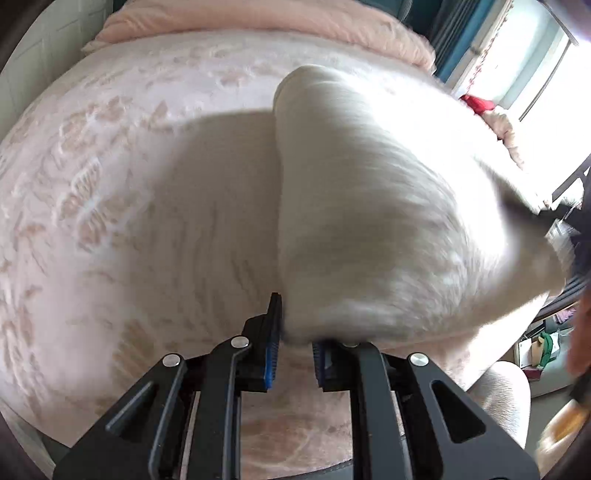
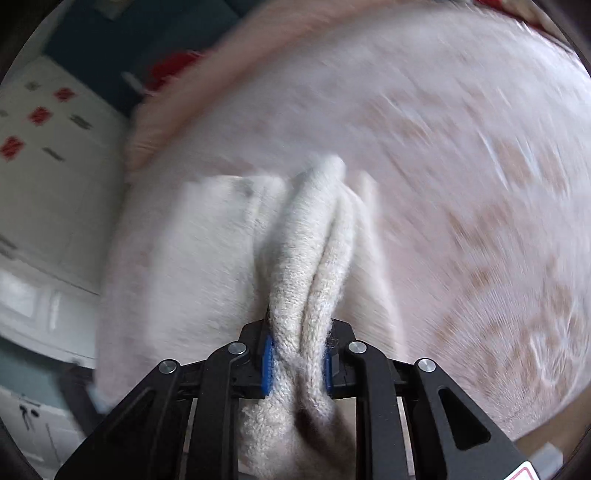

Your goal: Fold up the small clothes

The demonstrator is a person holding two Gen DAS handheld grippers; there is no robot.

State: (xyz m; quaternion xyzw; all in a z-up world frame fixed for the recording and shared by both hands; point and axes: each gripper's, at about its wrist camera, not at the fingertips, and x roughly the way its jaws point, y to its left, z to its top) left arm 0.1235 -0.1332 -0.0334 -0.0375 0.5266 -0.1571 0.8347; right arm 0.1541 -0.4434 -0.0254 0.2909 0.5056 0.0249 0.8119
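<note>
A cream knitted garment [image 1: 369, 206] hangs above the pink patterned bedspread [image 1: 110, 184], held between both grippers. My left gripper [image 1: 295, 332] is shut on one edge of the garment, with the cloth spreading up and to the right. In the right wrist view my right gripper [image 2: 297, 354] is shut on a bunched fold of the same garment [image 2: 314, 251], which runs forward from the blue pads [image 2: 266, 363]. Both views are motion-blurred.
The bedspread [image 2: 461, 166] fills most of both views. A pink pillow [image 1: 258, 18] lies at the bed's far end. A red item [image 1: 478, 103] sits near the bright window at right. White cupboards [image 2: 48, 184] stand left of the bed.
</note>
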